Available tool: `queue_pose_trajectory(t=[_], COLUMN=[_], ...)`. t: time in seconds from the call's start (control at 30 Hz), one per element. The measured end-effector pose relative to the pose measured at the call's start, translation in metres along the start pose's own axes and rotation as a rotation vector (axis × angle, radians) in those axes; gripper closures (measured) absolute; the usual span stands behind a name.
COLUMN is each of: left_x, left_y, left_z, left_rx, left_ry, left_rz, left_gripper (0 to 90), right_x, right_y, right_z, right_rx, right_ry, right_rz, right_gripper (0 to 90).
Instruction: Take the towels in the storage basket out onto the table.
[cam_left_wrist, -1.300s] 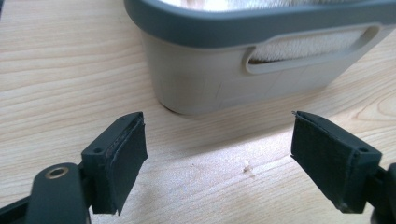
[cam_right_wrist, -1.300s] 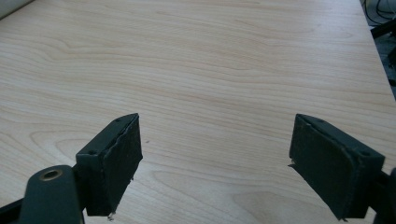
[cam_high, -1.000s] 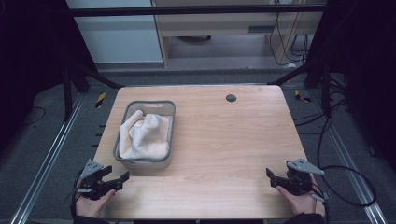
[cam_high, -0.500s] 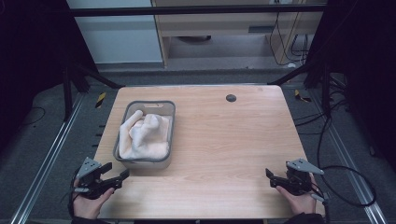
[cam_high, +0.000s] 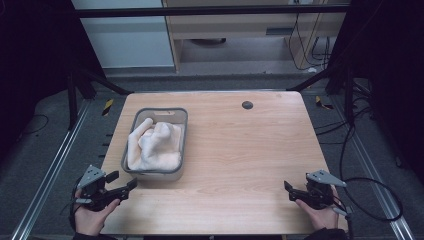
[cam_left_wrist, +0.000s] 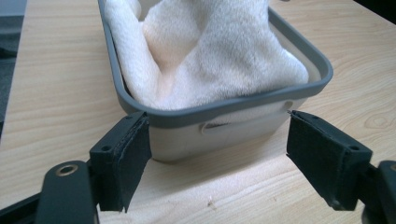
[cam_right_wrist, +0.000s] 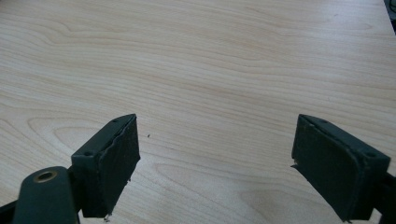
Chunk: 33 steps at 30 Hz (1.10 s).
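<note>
A grey plastic bin stands on the left half of the wooden table, with a cream towel bunched inside. In the left gripper view the bin is close ahead and the towel bulges above its rim. My left gripper rests at the table's near left corner, just short of the bin's near end, open with nothing between its jaws. At the near right corner my right gripper is open over bare wood.
A small dark round disc sits near the table's far edge. Metal frame rails run along both sides on the floor. Black cables loop beside the right edge.
My left gripper has shifted slightly to the left and stays open. The right gripper, bin and towel have not moved.
</note>
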<state>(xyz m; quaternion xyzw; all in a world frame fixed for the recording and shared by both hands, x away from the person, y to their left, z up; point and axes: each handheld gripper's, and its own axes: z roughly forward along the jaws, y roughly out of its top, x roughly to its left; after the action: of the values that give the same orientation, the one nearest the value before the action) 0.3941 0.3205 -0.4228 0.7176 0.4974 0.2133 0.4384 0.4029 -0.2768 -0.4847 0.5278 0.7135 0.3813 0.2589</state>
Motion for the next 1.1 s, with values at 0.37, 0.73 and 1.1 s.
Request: queue_pose_trajectory(t=[0.37, 0.73, 1.1], left_x=[-0.001, -0.001, -0.006], left_y=[0.019, 0.038, 0.058], left_z=[-0.007, -0.007, -0.004], left_rx=[-0.017, -0.016, 0.021], left_ry=[-0.014, -0.030, -0.019], left_rz=[0.013, 0.027, 0.086], left_gripper=[20.7, 20.2, 21.4], right_x=[0.001, 0.002, 0.001], right_y=[-0.001, -0.001, 0.000], right_z=[0.001, 0.001, 0.001], right_rx=[0.001, 0.006, 0.007], right_ry=[0.003, 0.011, 0.013], right_rz=[-0.004, -0.006, -0.018], right_gripper=[15.8, 17.0, 18.2])
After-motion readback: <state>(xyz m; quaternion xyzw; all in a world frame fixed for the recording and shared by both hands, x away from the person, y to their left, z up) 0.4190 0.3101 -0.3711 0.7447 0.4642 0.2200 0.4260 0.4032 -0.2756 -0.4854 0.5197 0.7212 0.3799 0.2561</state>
